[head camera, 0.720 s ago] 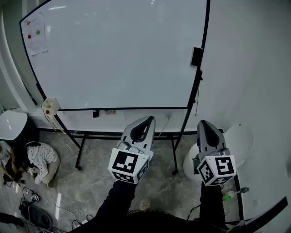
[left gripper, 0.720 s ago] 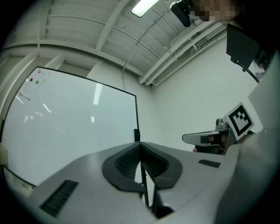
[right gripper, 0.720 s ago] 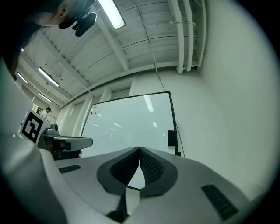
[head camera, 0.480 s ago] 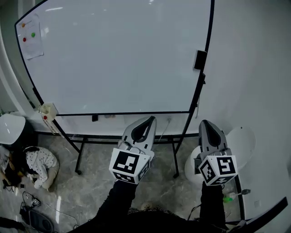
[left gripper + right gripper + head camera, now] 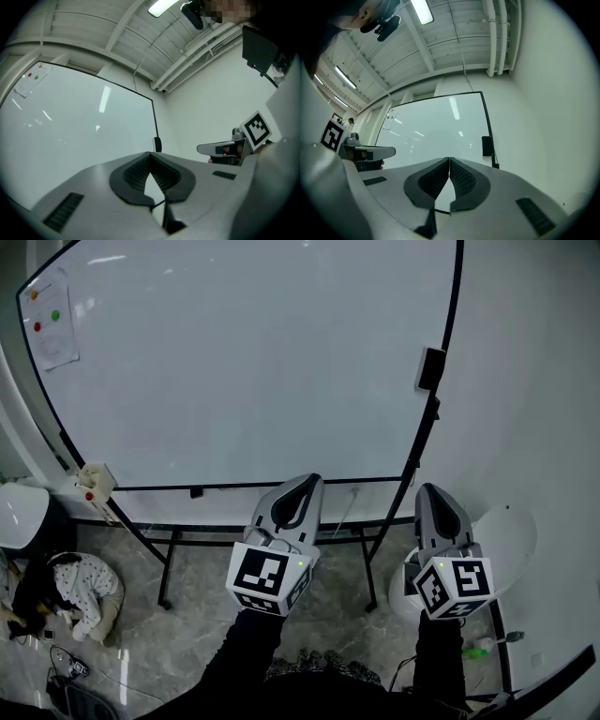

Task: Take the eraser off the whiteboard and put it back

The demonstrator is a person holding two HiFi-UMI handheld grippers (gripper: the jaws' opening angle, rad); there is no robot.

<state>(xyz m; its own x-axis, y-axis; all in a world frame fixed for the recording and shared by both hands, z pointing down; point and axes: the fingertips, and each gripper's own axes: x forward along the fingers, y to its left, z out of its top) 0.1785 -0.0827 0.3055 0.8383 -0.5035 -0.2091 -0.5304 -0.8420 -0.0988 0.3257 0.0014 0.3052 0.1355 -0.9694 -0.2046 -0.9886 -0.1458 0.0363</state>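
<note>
Head view: the black eraser (image 5: 431, 369) sticks to the whiteboard (image 5: 234, 362) at its right edge, well apart from the left gripper (image 5: 306, 483) and right gripper (image 5: 430, 490) below. Left gripper view: its jaws are pressed together, empty. Right gripper view: jaws likewise pressed together and empty, with the eraser ahead.

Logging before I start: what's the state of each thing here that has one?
eraser: stuck at the whiteboard's right edge, not taken.
whiteboard: upright on its stand, no writing visible.
left gripper: shut, empty.
right gripper: shut, empty.
</note>
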